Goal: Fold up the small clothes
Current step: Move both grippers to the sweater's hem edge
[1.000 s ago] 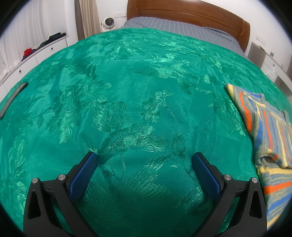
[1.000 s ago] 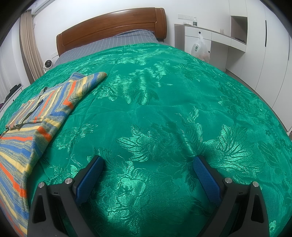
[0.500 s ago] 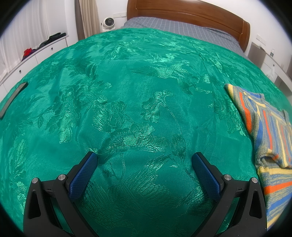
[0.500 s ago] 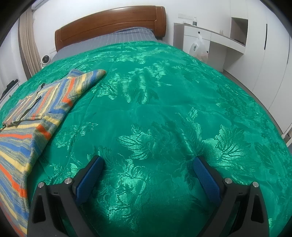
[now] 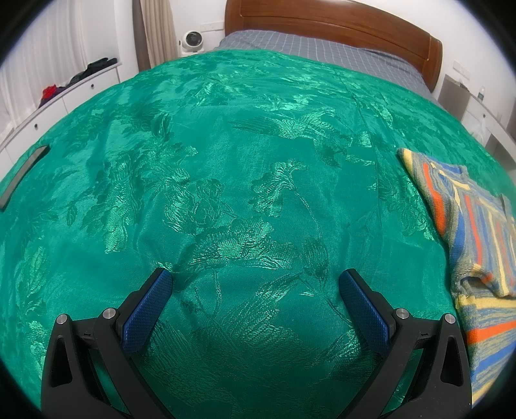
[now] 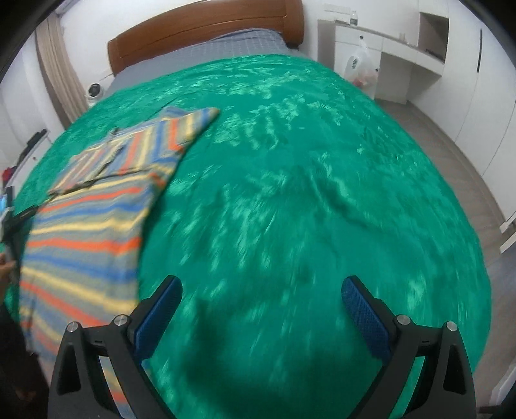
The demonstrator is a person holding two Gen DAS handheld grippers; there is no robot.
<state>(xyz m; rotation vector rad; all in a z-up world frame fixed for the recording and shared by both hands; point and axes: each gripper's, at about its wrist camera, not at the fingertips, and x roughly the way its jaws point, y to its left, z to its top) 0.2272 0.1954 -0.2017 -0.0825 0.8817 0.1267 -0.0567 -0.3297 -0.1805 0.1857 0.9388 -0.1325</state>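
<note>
Striped sweater (image 6: 96, 206) spread flat on green bedspread (image 5: 245, 167), folding not yet begun. Left tongs (image 5: 256, 291) and right tongs (image 6: 261, 296) both apart, empty, clear of the garment.

Striped knit garment (image 6: 93, 206), partly folded, flat on green bedspread (image 6: 290, 209)

- Setting: home bedroom.
- Bed (image 5: 322, 51) with wooden headboard (image 5: 338, 29), grey checked sheet, green floral bedspread (image 5: 225, 193) over most of it.
- White drawer unit (image 5: 64, 100) along one wall, clothes piled on top.
- Curtain (image 5: 158, 32) and small white fan (image 5: 191, 40) near the bed's head.
- White wardrobe (image 6: 477, 80) and desk nook (image 6: 387, 48) on the other side.
</note>
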